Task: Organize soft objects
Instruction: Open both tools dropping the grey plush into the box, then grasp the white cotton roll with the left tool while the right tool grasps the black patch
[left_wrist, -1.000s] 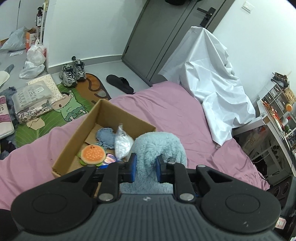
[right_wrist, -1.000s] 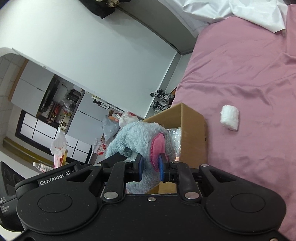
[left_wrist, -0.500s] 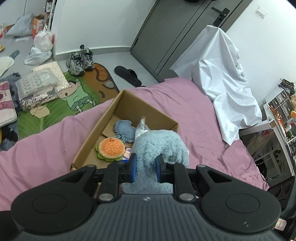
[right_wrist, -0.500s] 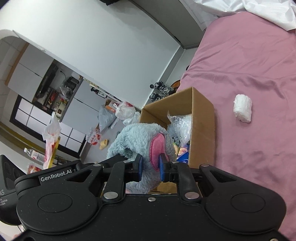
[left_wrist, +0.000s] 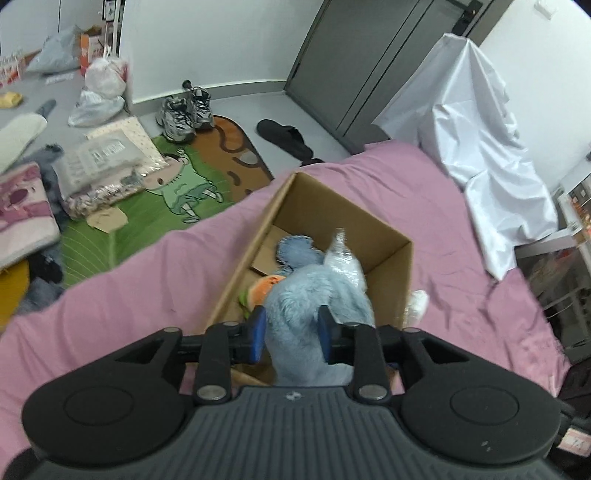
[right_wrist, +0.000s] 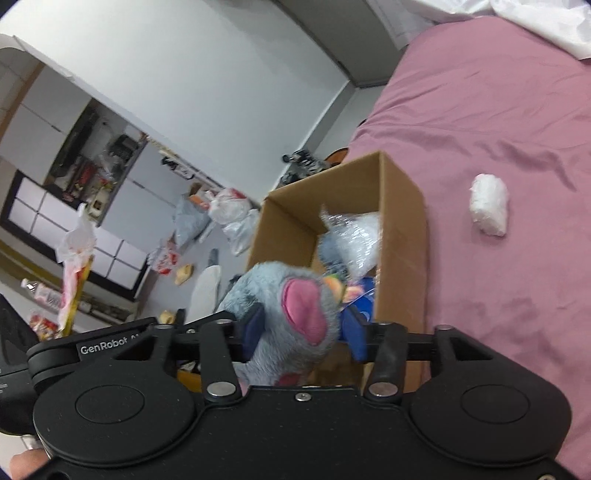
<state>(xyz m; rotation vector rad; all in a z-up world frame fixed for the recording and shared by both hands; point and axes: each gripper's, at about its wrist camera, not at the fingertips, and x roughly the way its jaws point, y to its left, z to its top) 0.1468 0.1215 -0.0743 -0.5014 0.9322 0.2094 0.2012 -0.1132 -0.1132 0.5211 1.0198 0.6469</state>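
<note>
The landmark is the box (left_wrist: 343, 221), open-topped on the pink bed (left_wrist: 147, 280). Left of it the bed lies bare, and beyond the bed's edge are a green rug and shoes on the floor. Over the box's near end hangs the blue plush (left_wrist: 314, 314), carried between both tools. The left gripper (left_wrist: 291, 330) has its jaws opening with the plush's fur between them; the fur fills the gap and brushes both pads, though the grip is easing. Inside the box, beyond the plush, lie a burger toy (left_wrist: 264, 290), a blue pad (left_wrist: 295, 251) and a crinkled plastic bag (left_wrist: 341, 258). The right gripper (right_wrist: 304, 328) is also opening around the plush's pink ear (right_wrist: 304, 314), and its right pad already stands clear of the fur. This looks like the release step: the plush is being dropped into the box. Next, both tools probably need to open fully and back away. Right of the box, a white wad (right_wrist: 488, 208) lies apart on the bed, likely the next pick.
</note>
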